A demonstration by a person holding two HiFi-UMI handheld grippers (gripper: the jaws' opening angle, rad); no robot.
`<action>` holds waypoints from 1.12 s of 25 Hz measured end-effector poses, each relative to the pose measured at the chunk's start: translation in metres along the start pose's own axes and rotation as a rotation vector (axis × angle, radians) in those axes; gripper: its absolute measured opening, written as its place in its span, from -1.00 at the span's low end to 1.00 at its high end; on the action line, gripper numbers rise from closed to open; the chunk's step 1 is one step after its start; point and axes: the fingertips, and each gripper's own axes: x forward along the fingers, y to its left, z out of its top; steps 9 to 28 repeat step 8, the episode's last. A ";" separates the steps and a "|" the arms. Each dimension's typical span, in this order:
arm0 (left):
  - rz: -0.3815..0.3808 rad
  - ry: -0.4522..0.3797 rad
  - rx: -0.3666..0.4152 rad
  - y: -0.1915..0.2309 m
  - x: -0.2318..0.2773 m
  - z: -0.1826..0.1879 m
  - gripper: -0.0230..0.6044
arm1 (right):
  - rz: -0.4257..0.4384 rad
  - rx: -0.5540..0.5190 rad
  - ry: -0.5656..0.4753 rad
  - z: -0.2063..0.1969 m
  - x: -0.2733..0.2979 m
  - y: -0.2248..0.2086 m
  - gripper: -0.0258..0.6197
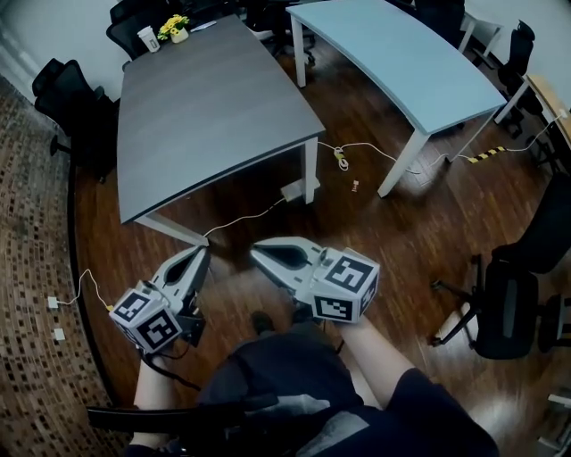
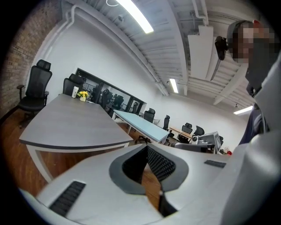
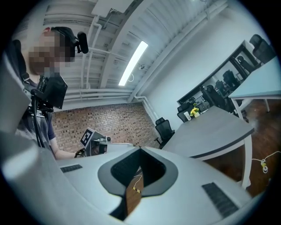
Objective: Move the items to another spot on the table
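A white cup [image 1: 147, 38] and a small pot of yellow flowers [image 1: 174, 27] stand at the far end of the grey table [image 1: 205, 107]. Both show again in the left gripper view, the cup [image 2: 75, 92] beside the flowers [image 2: 83, 95]. The right gripper view shows the flowers [image 3: 193, 112] far off on the table [image 3: 210, 127]. My left gripper [image 1: 198, 254] and right gripper [image 1: 257, 253] hover over the wooden floor short of the table's near edge. Both are shut with nothing between the jaws. The right gripper view also catches the left gripper [image 3: 94, 143] to its side.
A light blue table [image 1: 401, 62] stands to the right of the grey one. Black office chairs sit at the left [image 1: 67, 107] and right [image 1: 508, 303]. White cables [image 1: 357, 152] and a power strip lie on the floor between the tables. Patterned carpet [image 1: 31, 268] borders the left.
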 end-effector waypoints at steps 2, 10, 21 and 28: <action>0.009 0.005 -0.005 0.006 -0.008 -0.003 -0.95 | 0.003 0.012 0.005 -0.005 0.007 0.001 -0.99; 0.033 -0.017 -0.021 0.034 -0.037 0.005 -0.95 | 0.029 0.048 0.000 -0.012 0.037 0.017 -0.99; 0.033 -0.017 -0.021 0.034 -0.037 0.005 -0.95 | 0.029 0.048 0.000 -0.012 0.037 0.017 -0.99; 0.033 -0.017 -0.021 0.034 -0.037 0.005 -0.95 | 0.029 0.048 0.000 -0.012 0.037 0.017 -0.99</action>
